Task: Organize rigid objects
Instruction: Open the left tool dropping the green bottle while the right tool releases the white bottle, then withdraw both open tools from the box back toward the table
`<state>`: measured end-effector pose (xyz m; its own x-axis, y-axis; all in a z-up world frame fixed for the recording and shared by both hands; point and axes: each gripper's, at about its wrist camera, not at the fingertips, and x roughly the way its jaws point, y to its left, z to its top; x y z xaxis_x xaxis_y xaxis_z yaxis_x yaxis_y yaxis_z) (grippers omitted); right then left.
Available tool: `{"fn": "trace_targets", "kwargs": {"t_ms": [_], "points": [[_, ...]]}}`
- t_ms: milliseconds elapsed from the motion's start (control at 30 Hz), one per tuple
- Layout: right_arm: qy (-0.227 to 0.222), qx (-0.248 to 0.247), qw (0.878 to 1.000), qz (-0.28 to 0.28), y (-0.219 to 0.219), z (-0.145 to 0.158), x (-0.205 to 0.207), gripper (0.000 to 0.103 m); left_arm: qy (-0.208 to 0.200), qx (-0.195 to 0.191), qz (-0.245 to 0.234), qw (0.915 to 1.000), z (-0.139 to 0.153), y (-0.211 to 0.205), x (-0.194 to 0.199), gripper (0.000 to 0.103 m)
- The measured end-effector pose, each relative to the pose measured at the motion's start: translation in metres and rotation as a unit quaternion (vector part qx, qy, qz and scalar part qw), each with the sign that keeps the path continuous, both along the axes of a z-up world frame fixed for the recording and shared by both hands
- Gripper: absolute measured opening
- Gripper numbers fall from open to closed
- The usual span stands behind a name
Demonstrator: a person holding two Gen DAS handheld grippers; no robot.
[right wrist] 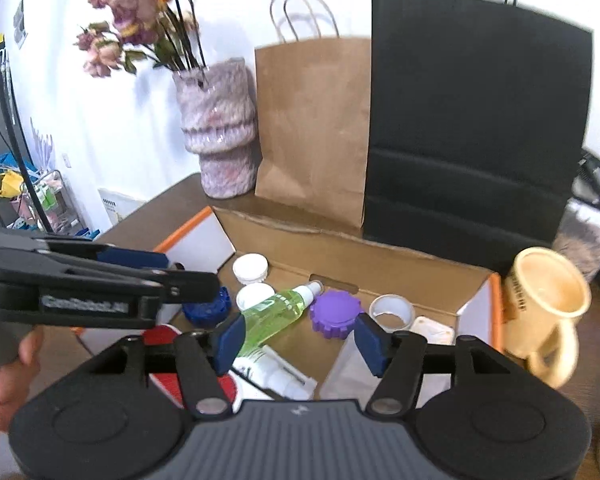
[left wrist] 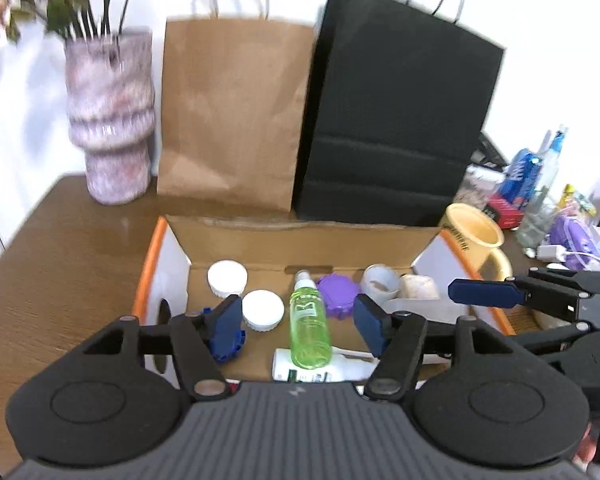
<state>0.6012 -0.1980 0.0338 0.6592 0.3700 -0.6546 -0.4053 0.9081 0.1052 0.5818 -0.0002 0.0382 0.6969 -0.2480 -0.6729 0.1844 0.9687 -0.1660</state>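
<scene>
An open cardboard box (left wrist: pixel 300 240) with orange-edged flaps sits on the brown table. In it lie a green spray bottle (left wrist: pixel 309 324), a white tube (left wrist: pixel 320 368), two white lids (left wrist: pixel 227 277), a purple ridged lid (left wrist: pixel 337 294), a blue ridged lid (right wrist: pixel 206 309), a tape roll (left wrist: pixel 380 282) and a clear container (right wrist: pixel 352 372). My left gripper (left wrist: pixel 300 326) is open and empty above the box, over the green bottle. My right gripper (right wrist: pixel 300 342) is open and empty above the box (right wrist: pixel 380 256), near the green bottle (right wrist: pixel 278 314) and the purple lid (right wrist: pixel 334 314).
A brown paper bag (left wrist: pixel 232 120) and a black paper bag (left wrist: pixel 396 128) stand behind the box. A pink vase with flowers (left wrist: pixel 110 120) stands at the back left. A cream mug (right wrist: pixel 548 304) leans at the box's right. Clutter (left wrist: pixel 540 200) fills the far right.
</scene>
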Motion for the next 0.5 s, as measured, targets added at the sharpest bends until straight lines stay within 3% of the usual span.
{"fn": "trace_targets", "kwargs": {"t_ms": [200, 267, 333, 500], "points": [[-0.038, -0.012, 0.999, -0.014, -0.013, 0.046, -0.050, 0.072, -0.068, 0.023, -0.001, 0.9974, 0.057, 0.001, -0.060, 0.076], [-0.059, -0.005, 0.998, -0.020, -0.021, 0.059, -0.073, 0.078, -0.116, 0.043, 0.010, 0.9923, 0.071, 0.000, -0.089, 0.086], [-0.086, -0.002, 0.996, -0.028, -0.027, 0.068, -0.098, 0.085, -0.156, 0.056, 0.019, 0.9860, 0.080, -0.001, -0.117, 0.088], [-0.163, -0.004, 0.985, -0.050, -0.038, 0.072, -0.164, 0.087, -0.240, 0.058, 0.027, 0.9686, 0.092, -0.001, -0.188, 0.098]]}}
